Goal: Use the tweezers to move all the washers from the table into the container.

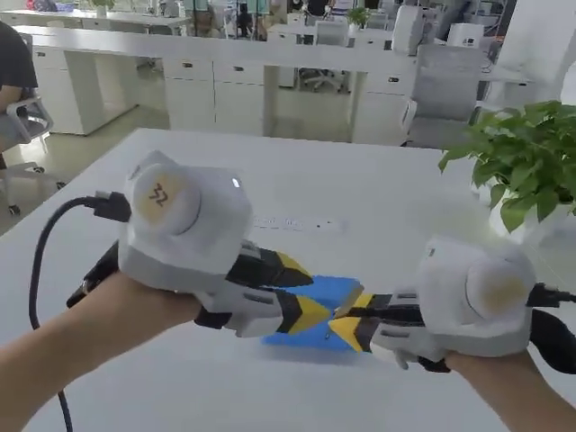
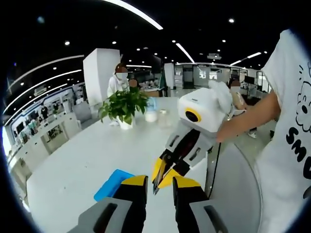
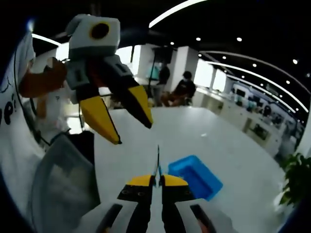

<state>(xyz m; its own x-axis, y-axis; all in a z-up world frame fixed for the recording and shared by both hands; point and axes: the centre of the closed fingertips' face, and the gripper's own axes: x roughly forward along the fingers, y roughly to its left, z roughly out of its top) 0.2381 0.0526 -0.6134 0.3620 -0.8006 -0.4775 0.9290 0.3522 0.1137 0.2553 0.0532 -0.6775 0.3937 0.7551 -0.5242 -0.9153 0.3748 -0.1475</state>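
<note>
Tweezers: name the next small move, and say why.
Probably swing the right gripper forward and down toward the pale specks, perhaps washers, beyond the container. Its fingers clamp the tweezers, whose tip hangs in the air, gripping nothing visible.

White left hand-held gripper [image 1: 318, 292] has a black cable [image 1: 40, 261].

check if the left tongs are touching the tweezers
Apart. In the right gripper view the left tongs hang open above the tweezers, which the right tongs pinch; bare table shows between their tips.
</note>
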